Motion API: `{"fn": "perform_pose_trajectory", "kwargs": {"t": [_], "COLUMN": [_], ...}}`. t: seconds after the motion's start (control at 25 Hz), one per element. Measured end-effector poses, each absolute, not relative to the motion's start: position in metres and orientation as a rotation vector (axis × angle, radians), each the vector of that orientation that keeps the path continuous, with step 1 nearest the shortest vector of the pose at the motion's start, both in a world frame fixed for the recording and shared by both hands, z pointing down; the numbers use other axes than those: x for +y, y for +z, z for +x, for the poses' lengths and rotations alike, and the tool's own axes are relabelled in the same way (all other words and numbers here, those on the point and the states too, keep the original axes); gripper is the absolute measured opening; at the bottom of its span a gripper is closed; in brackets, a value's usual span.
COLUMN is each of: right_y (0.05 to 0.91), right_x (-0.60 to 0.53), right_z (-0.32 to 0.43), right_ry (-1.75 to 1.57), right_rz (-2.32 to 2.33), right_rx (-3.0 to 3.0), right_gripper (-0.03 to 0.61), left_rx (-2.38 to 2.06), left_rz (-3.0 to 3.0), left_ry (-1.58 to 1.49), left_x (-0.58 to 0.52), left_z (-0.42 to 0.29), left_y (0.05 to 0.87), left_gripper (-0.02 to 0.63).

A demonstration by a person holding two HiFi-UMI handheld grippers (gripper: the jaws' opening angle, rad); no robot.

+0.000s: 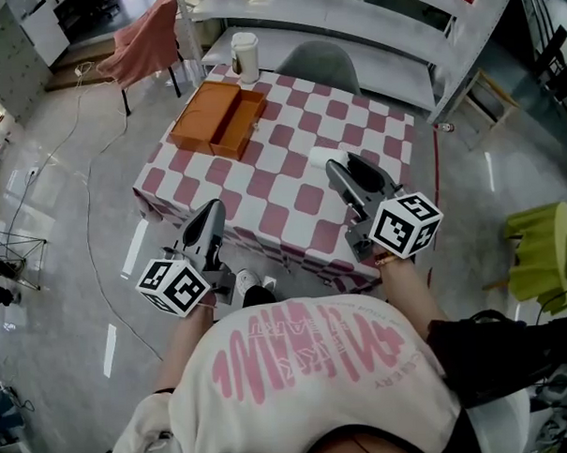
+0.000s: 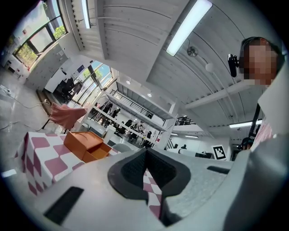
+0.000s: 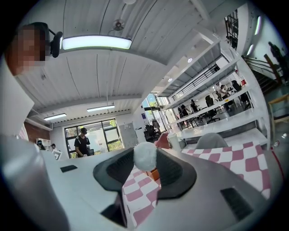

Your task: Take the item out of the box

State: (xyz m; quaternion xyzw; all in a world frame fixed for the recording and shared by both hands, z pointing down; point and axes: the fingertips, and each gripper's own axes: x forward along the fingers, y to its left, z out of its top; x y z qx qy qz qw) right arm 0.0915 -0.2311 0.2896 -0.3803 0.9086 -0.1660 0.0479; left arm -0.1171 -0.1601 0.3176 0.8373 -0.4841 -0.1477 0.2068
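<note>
An open orange box (image 1: pixel 218 119) lies on the far left part of the pink-and-white checkered table (image 1: pixel 292 197); it also shows in the left gripper view (image 2: pixel 86 145). My right gripper (image 1: pixel 339 162) is raised over the table's middle, shut on a small white round item (image 1: pixel 319 156). In the right gripper view the white item (image 3: pixel 145 155) sits pinched between the jaw tips of that gripper (image 3: pixel 144 166). My left gripper (image 1: pixel 212 210) hovers off the table's near edge. Its jaws meet at the tips (image 2: pixel 145 153) with nothing between them.
A pale lidded cup (image 1: pixel 245 56) stands behind the box. A grey chair (image 1: pixel 323 64) is at the table's far side and a chair draped in pink cloth (image 1: pixel 144 44) at far left. White shelving (image 1: pixel 368 11) runs behind. A yellow-green stool (image 1: pixel 542 247) stands on the right.
</note>
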Motion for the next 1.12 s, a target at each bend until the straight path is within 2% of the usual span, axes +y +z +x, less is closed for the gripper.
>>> {"fn": "perform_pose_trajectory", "kwargs": {"t": [1.12], "right_y": [0.371], "right_x": [-0.16], "right_z": [0.132], "right_ry": [-0.667], "right_rz": [-1.275], "right_rx": [2.815], "right_gripper": [0.155], "left_rx": [-1.287], "left_rz": [2.255], "left_ry": [-0.337], "left_x": [-0.104], "left_z": [-0.088], "left_y": [0.372], "left_gripper": [0.006]}}
